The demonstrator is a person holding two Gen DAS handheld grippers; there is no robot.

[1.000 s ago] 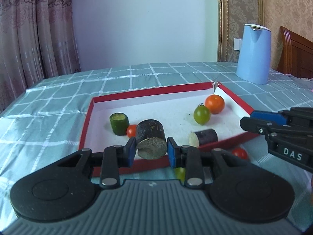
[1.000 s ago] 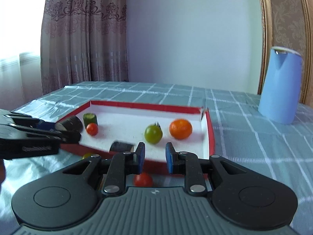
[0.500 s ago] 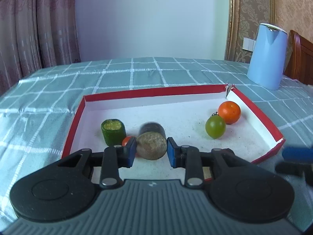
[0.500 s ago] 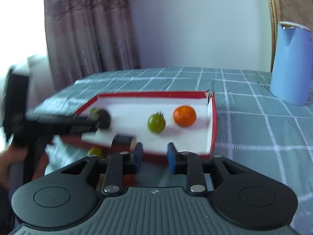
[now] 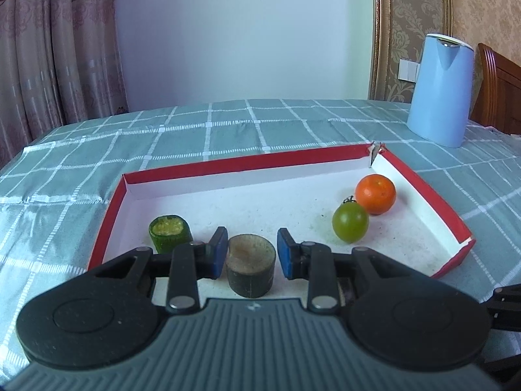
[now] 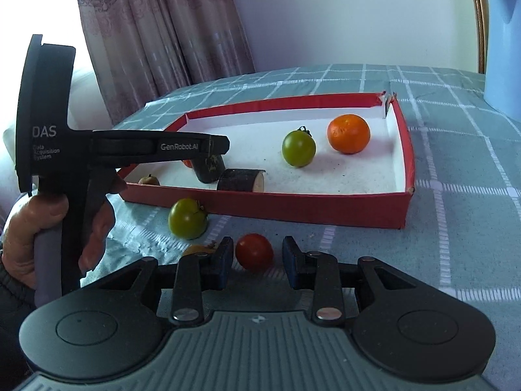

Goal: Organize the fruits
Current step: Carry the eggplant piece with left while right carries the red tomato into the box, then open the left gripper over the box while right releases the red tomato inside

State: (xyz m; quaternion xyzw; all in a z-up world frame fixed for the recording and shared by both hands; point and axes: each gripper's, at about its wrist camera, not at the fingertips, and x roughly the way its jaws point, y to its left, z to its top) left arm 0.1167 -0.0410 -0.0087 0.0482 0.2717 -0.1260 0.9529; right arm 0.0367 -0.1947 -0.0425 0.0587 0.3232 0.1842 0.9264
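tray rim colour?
Red outside, white inside; the tray shows best in the right wrist view.

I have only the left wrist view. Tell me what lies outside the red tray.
Observer: A round green tomato lies on the checked tablecloth, just outside the near wall of the red cardboard tray.
Operator: Report the right gripper.
Observer: The right gripper is open. A small red cherry tomato sits on the cloth between its fingers, not pinched.
Operator: Check just inside the tray's near wall.
Observer: A dark cylindrical piece lies on its side there, with its pale cut end facing right.
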